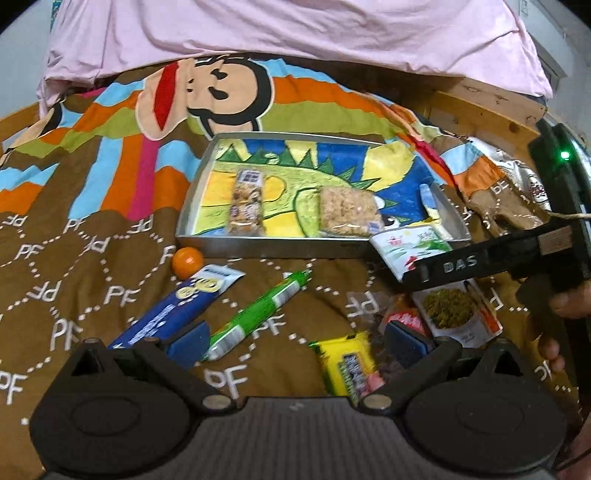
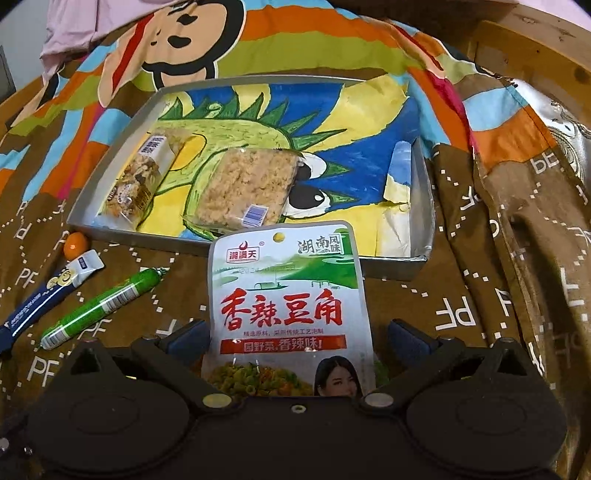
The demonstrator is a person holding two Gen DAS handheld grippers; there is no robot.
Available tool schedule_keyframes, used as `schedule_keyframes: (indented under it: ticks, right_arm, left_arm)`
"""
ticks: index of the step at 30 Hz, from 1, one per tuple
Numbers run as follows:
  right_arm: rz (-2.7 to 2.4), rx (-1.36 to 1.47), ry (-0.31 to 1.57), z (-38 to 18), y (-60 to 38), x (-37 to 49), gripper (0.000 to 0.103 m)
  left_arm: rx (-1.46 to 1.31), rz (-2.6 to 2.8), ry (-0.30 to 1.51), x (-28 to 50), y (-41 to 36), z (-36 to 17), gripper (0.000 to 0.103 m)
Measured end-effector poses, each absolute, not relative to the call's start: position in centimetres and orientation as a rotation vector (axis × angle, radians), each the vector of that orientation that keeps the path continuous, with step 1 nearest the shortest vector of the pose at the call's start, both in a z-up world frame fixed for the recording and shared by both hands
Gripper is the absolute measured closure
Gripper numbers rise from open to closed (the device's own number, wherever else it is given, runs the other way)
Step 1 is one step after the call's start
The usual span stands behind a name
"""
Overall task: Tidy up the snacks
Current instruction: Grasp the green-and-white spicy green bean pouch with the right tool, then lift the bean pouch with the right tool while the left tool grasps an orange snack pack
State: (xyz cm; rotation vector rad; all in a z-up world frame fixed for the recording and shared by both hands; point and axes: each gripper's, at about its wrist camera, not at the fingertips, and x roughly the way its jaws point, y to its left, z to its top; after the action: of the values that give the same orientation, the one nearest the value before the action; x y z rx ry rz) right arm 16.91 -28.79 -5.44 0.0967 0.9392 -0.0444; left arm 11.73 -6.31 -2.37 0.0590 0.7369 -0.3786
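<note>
A silver tray [image 1: 258, 248] [image 2: 140, 238] with a dinosaur drawing holds a nut bar [image 1: 246, 203] [image 2: 136, 181] and a square rice-crisp pack [image 1: 347, 212] [image 2: 243, 184]. My right gripper [image 2: 295, 339] [image 1: 443, 267] is open, its fingers spread wide either side of a white bean snack packet [image 2: 288, 295] [image 1: 402, 247]. The packet's top overlaps the tray's front wall. My left gripper [image 1: 295, 343] hangs open over the bedspread. Below it lie a blue tube packet [image 1: 177, 310] [image 2: 48, 291], a green sausage [image 1: 258, 317] [image 2: 99, 306], a yellow packet [image 1: 345, 365] and a red packet [image 1: 404, 319].
A small orange ball [image 1: 187, 262] [image 2: 75, 245] rests by the tray's front left corner. A pink sheet [image 1: 295, 29] covers the far end. A wooden frame [image 1: 480, 107] and crumpled silver fabric [image 1: 517, 177] border the right. A hand [image 1: 569, 302] holds the right gripper.
</note>
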Motion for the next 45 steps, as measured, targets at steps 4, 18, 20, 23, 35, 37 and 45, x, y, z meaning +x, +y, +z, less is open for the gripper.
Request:
schedule_keyframes:
  ticks: [4, 18, 20, 23, 35, 37, 45]
  right_arm:
    - [-0.029, 0.131, 0.960, -5.8, -29.1, 17.5, 0.002]
    - [0.037, 0.137, 0.992, -5.2, -30.4, 16.6, 0.017]
    - [0.040, 0.138, 0.993, -4.8, -31.0, 16.1, 0.017]
    - [0.025, 0.129, 0.992, -4.4, -32.0, 15.4, 0.017]
    - [-0.003, 0.353, 1.038, -5.0, -35.4, 15.3, 0.014]
    - [-0.008, 0.299, 1.058, -5.4, -34.9, 15.3, 0.014]
    - [-0.005, 0.346, 1.066, -6.2, -34.8, 16.4, 0.011]
  left_arm:
    - [0.067, -0.410, 0.728, 11.8, -7.1, -2.9, 0.000]
    - [0.047, -0.461, 0.751, 11.9, -7.6, -4.0, 0.001]
    - [0.040, -0.485, 0.747, 11.8, -7.6, -3.9, 0.001]
    - [0.034, -0.535, 0.736, 11.5, -8.0, -3.9, 0.000]
    - [0.101, -0.689, 0.662, 13.1, -11.6, -5.0, 0.000]
    - [0.103, -0.727, 0.662, 13.3, -12.1, -5.2, 0.001]
    - [0.159, -0.858, 0.689, 12.6, -13.7, -5.9, 0.001]
